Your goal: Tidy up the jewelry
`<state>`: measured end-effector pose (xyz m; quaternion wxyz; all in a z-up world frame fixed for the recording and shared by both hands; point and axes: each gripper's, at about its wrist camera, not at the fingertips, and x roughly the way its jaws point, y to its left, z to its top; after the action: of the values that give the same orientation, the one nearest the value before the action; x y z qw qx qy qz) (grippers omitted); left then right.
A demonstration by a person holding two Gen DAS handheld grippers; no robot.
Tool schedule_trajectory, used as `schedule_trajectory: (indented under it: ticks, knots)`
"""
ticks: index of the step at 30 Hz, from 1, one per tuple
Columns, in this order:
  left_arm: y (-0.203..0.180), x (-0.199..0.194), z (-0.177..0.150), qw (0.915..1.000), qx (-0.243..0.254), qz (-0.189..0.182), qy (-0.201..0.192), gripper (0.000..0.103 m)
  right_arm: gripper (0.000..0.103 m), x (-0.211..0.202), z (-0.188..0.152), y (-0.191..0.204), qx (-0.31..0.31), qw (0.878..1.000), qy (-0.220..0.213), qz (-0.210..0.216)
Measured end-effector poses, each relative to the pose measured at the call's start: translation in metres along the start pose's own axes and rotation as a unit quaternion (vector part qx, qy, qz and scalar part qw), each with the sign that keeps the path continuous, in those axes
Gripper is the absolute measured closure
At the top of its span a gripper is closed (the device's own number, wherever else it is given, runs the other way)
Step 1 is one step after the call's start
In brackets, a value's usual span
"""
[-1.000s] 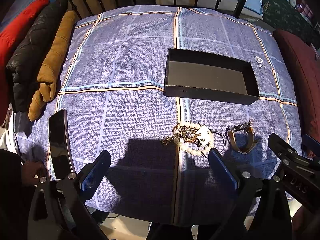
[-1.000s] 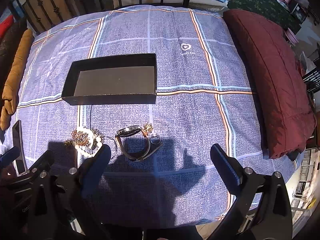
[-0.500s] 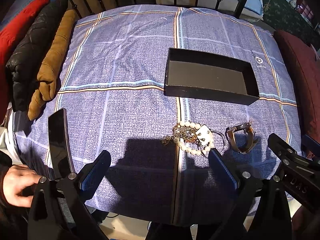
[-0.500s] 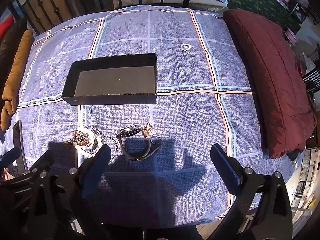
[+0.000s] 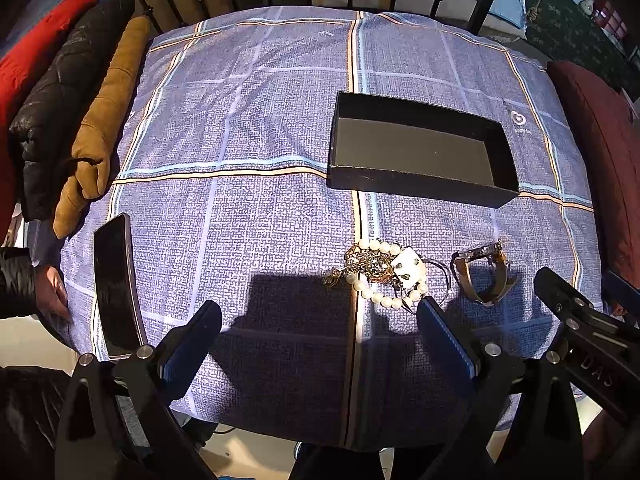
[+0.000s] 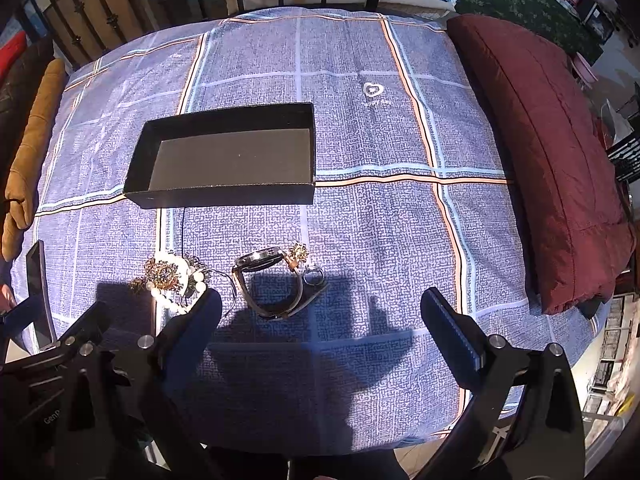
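A round table draped in a blue checked cloth [image 5: 248, 128] fills the view, with folded red, black and tan garments [image 5: 96, 132] piled at its far left edge. At the near left, a bare hand [image 5: 50, 292] rests at the cloth's edge just beside a dark phone [image 5: 116, 284]; half a second ago that hand lay lower, nearer the person, and a second ago it was barely in sight. Nothing else has moved, so the sorting has likely not begun.

The left gripper [image 5: 318, 336] hovers over the near edge, its jaws wide apart and empty. Just beyond its right finger lies a tangle of jewelry: a pearl bracelet [image 5: 380, 276] wound with a gold chain and a small white card. To the right of that, apart from it, a wristwatch [image 6: 268, 280] lies on its side with its strap looped, and touching or just beside it sit a gold flower-shaped earring [image 6: 298, 252] and a silver ring [image 6: 312, 274]. Farther back, an open black box [image 6: 224, 156] waits empty, well apart from the pieces.

The right gripper [image 6: 320, 312] hangs near the watch, also spread wide and holding nothing. A dark red quilt [image 6: 552, 152] lies along the far right edge.

The tangle is too knotted to tell how many pieces it holds, perhaps three. The person is out of frame apart from that hand.
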<state>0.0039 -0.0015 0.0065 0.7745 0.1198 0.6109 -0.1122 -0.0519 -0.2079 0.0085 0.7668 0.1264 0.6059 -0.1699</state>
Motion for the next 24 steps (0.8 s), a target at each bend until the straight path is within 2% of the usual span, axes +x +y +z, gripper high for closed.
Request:
schedule_trajectory:
  ticks: [7, 14, 21, 24]
  knots:
    - [0.002, 0.003, 0.0, 1.0, -0.007, -0.005, 0.003, 0.007, 0.005, 0.004, -0.002, -0.001, 0.002, 1.0, 0.001, 0.01]
    - [0.005, 0.002, 0.003, 0.9998, -0.014, -0.01, -0.014, 0.008, 0.005, 0.0, 0.001, 0.001, 0.0, 1.0, -0.016, 0.019]
    - [0.001, 0.016, 0.001, 0.9999, 0.005, 0.002, 0.012, 0.009, 0.005, 0.005, 0.002, 0.001, 0.001, 1.0, -0.012, 0.023]
    - [0.0, 0.024, -0.001, 0.9995, 0.009, -0.006, 0.031, 0.024, 0.009, 0.006, 0.003, 0.002, -0.003, 1.0, -0.016, 0.017]
